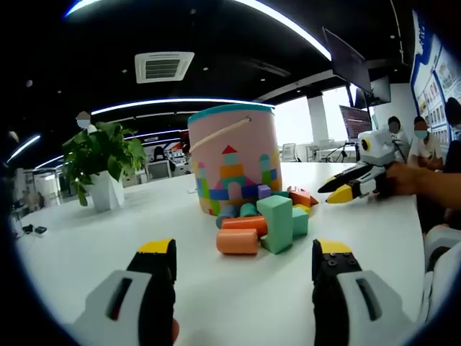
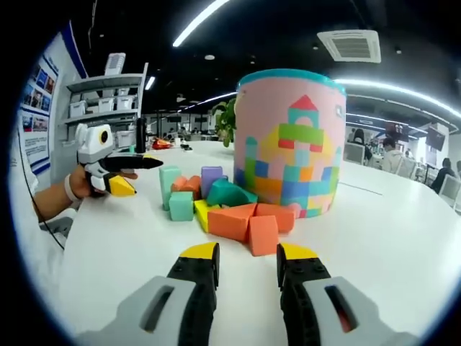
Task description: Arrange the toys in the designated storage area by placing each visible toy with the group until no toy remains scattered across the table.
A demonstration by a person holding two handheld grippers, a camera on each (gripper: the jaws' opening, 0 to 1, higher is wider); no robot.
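Left gripper: jaws spread wide, nothing between them, hovering low over the white table and aimed at the block pile, probably lining up on the nearest piece. Directly ahead, an orange cylinder lying on its side, with a second one just behind it, touching a tall upright green block. Beyond, more blocks bunched against the foot of the pink bucket, which looks like the gathering spot.

Right gripper: jaws parted by a narrower gap, also empty, low over the table, pointed at the same pile from the opposite side. Nearest its tips, an orange block beside a larger orange block; further back a teal wedge, a purple block and two mint blocks, all close to the bucket.

Seemingly no stray toys on the visible stretch of table, so likely near the end. Potted plant well off to the side, out of the way.
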